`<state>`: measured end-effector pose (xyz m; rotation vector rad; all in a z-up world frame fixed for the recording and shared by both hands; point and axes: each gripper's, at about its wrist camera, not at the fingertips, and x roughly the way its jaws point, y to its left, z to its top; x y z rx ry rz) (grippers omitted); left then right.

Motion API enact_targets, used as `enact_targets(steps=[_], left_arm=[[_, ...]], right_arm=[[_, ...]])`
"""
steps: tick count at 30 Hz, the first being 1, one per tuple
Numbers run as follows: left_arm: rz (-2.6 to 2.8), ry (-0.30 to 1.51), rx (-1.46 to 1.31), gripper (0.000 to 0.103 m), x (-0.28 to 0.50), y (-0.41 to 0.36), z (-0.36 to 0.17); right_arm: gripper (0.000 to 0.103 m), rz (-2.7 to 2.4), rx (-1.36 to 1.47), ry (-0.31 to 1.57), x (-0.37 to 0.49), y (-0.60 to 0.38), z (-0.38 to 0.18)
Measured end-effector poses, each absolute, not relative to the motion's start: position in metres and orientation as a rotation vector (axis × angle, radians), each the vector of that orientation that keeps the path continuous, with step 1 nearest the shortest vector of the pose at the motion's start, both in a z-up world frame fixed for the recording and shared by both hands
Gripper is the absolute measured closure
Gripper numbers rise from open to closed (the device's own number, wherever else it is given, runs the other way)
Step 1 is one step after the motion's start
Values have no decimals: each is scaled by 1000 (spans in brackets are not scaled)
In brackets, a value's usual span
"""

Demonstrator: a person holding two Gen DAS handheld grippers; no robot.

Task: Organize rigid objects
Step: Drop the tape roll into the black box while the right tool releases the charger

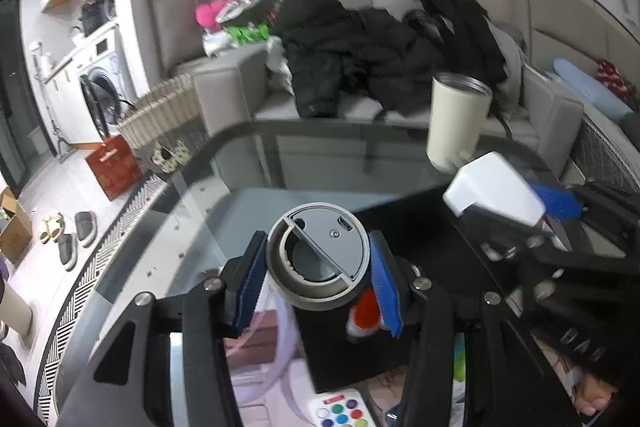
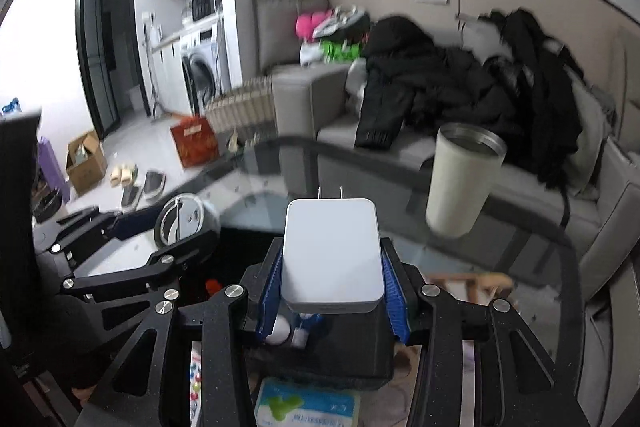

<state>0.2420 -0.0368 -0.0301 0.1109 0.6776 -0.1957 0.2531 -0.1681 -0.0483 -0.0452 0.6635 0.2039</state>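
Behind the glass-topped table (image 1: 248,203) I see a grey sofa (image 2: 304,95) heaped with black jackets (image 1: 360,55), a washing machine (image 1: 100,83) off to the left, and slippers (image 1: 76,235) on the tiled floor. On the table's far right side a cream tumbler (image 1: 456,119) with a steel rim stands open-topped; the blur leaves me unsure how upright it sits.

My left gripper (image 1: 320,287) has its blue pads clamped on a grey round device (image 1: 320,251), whose end face with a small port and a half-circle opening looks at the camera. My right gripper (image 2: 332,287) is closed on a white plug-in charger (image 2: 332,251), prongs pointing away from me toward the table. Both held things hang over the near part of the table, above a black box (image 2: 344,347). From the left camera the charger (image 1: 496,187) sits just right of the round device, apart from it.
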Motion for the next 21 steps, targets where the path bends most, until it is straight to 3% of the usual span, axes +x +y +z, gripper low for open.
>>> enact_targets(steps=[11, 21], left_arm=[[-221, 796, 127, 55, 256, -51, -56], [-232, 809, 144, 54, 254, -49, -59]], right_arm=[[58, 199, -10, 848, 272, -180, -86], [58, 216, -23, 864, 270, -177, -87]])
